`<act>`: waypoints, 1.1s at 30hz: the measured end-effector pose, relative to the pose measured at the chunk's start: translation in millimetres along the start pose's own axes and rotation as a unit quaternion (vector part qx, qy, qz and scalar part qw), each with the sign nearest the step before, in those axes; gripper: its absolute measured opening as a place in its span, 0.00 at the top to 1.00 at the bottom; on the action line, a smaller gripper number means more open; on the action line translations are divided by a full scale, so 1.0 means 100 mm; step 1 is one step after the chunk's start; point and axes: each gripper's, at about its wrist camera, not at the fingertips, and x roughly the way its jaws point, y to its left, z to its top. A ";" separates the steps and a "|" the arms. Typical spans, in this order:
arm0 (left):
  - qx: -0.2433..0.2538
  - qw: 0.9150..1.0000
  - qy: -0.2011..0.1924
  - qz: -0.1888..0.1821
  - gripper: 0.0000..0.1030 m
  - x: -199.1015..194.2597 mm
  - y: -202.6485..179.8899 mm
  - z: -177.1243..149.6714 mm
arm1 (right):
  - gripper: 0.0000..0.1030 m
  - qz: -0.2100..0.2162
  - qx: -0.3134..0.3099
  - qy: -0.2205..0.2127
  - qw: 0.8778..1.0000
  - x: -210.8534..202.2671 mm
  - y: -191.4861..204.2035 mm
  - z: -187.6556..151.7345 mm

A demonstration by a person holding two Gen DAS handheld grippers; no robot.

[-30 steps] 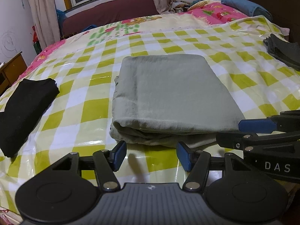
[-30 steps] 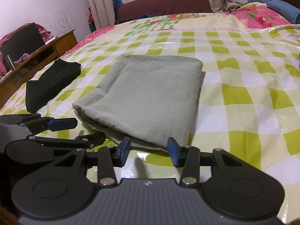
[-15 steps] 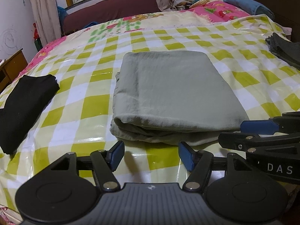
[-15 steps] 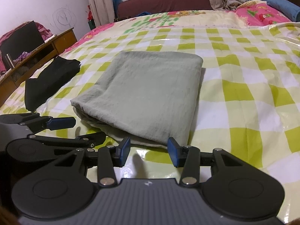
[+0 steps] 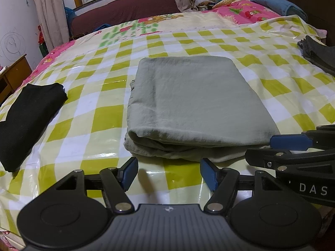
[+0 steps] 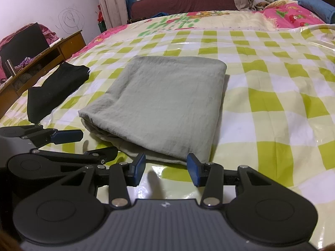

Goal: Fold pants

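Observation:
The grey-green pants lie folded into a flat rectangle on the yellow-checked bed cover; they also show in the right wrist view. My left gripper is open and empty, just short of the fold's near edge. My right gripper is open and empty, just short of the near right corner. The two grippers sit side by side; each shows in the other's view, the right one and the left one.
Folded black clothing lies left of the pants. Dark folded clothing sits at the far right. Pink bedding and a blue roll are at the back. A wooden desk stands left of the bed.
Both grippers have drawn back a little from the folded pants and stay open. The pants have not moved.

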 end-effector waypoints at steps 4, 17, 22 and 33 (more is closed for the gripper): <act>0.000 1.000 0.001 0.002 0.23 0.00 0.00 0.00 | 0.56 0.000 0.000 0.000 1.000 0.00 0.00 0.00; 0.001 1.000 0.003 0.003 0.23 0.00 -0.01 0.00 | 0.56 0.001 0.001 0.003 1.000 0.01 -0.01 -0.02; 0.002 1.000 0.003 0.003 0.23 0.00 -0.01 0.00 | 0.56 0.003 0.001 0.004 1.000 0.01 -0.02 -0.04; 0.003 1.000 0.008 0.004 0.23 0.01 -0.02 0.01 | 0.56 0.003 0.001 0.004 1.000 0.01 -0.02 -0.03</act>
